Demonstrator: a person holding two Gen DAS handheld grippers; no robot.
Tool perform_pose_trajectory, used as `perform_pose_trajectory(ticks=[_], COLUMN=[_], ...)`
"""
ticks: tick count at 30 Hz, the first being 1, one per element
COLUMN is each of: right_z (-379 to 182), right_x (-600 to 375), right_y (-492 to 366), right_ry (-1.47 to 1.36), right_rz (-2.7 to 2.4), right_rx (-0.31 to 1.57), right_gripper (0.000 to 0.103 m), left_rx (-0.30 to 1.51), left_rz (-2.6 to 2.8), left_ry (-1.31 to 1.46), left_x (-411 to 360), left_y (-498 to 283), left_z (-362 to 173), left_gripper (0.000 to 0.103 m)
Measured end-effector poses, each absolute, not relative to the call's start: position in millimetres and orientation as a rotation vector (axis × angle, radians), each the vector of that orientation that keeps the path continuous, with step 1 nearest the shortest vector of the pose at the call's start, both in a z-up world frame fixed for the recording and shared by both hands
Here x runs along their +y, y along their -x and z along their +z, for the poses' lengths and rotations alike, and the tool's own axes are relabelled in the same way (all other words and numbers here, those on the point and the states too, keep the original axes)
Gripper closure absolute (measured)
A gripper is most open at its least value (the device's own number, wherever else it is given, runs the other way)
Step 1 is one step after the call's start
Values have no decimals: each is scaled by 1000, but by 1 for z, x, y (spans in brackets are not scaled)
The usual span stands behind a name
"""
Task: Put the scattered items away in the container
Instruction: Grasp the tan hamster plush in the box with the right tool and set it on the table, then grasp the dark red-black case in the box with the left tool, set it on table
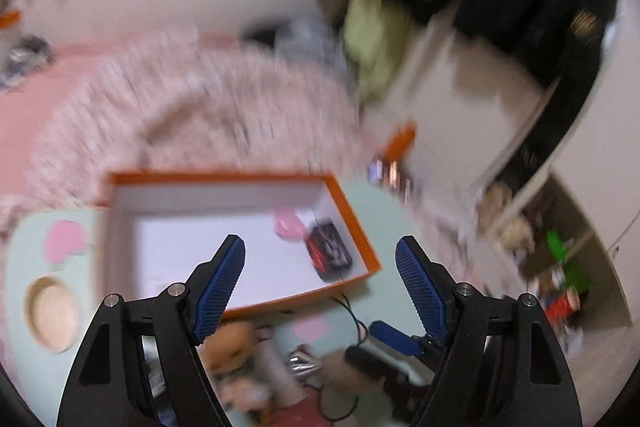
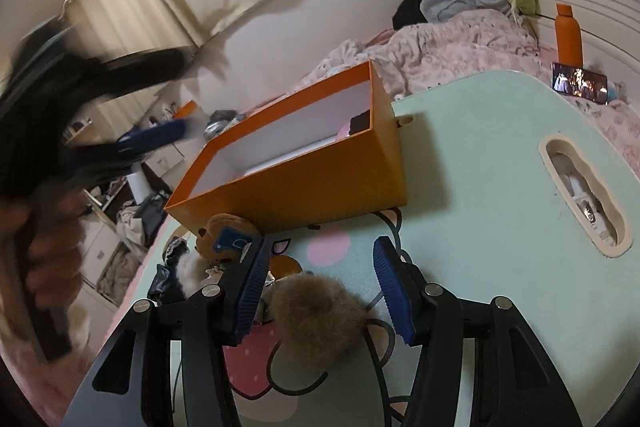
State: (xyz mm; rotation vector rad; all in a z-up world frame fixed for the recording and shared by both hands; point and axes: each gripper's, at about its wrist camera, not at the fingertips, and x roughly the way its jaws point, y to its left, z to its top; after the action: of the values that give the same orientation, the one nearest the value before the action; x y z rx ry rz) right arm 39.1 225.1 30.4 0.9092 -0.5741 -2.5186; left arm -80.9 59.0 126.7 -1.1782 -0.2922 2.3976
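The left gripper [image 1: 320, 267] hangs wide and empty above the orange box [image 1: 352, 223]. The right gripper [image 2: 318, 267] stands part-open around a brown furry pompom [image 2: 320, 311] on the mint surface [image 2: 480, 163], pads not touching it.

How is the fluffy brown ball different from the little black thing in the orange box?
The fluffy brown pom-pom ball looks round and furry; the small black card-like item looks flat and rectangular with red markings. The ball lies out on the pale green table, between the right claw's open fingers; the black item already lies inside the orange cardboard box. Both are small.
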Motion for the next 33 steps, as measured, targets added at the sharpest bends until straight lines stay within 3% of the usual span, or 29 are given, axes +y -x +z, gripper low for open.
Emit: perform_pose_trajectory(ticks=[3,9,12,16,20,26,33], right_z=[31,28,27,26,27,27,26], right_x=[225,225,225,223,222,220,220], right_y=[-39,-38,-37,-37,-39,-39,-40], right_ry=[-905,-916,-925,-938,-940,-955,-961], right_rz=[-2519,-2502,-2496,-2492,-2492,-2484,-2482], right_rx=[-568,-577,-584,-586,-589,-592,-594], right_gripper=[48,48,48,48,48,47,47], left_rx=[-233,-264,-138,-183,-92,-159,-205], left_rz=[2310,2261,2297,2260,2265,2326,2310], left_ry=[1410,1548,1574,1596,1572,1593,1540], left_x=[92,109,125,128,125,83,89], left_y=[124,152,152,154,152,150,146], left_z=[95,67,62,59,61,64,75], left_gripper=[43,44,44,44,44,44,44])
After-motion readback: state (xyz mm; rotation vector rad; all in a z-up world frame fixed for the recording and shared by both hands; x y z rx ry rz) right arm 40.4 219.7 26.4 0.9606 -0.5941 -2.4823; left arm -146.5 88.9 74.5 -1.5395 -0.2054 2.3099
